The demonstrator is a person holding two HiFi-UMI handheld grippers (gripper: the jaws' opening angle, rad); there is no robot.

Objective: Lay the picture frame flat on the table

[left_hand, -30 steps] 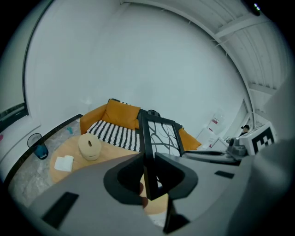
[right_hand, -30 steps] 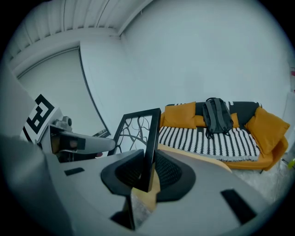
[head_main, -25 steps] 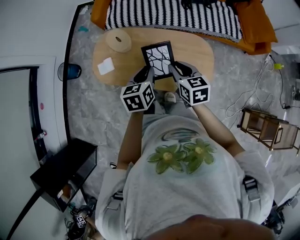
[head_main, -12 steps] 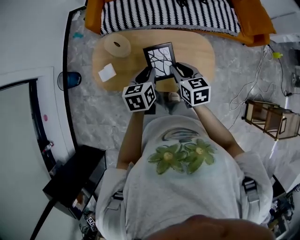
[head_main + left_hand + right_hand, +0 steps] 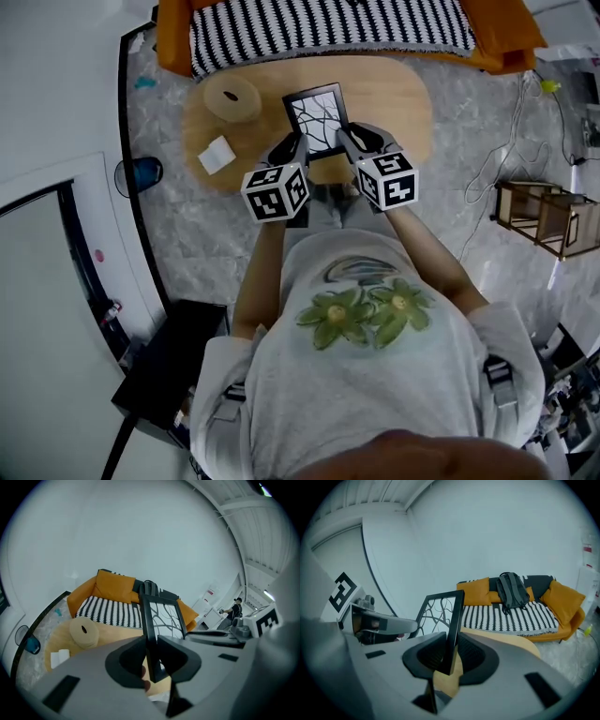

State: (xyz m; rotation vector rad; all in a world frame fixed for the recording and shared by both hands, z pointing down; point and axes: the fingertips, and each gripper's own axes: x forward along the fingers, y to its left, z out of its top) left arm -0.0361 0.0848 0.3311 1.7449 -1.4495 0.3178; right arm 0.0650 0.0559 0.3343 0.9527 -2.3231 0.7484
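the picture frame (image 5: 317,114) stands upright over the near part of the table (image 5: 398,98), not flat yet. the left gripper (image 5: 292,150) pinches its left edge and the right gripper (image 5: 349,141) pinches its right edge, jaws pressed on the black border. i judge the laying-down step is in hand: next the top should tip back and go down evenly, both sides together. left of the frame lie a round roll (image 5: 232,96) and a small white piece (image 5: 216,155), near but apart from it, so probably not in the way.
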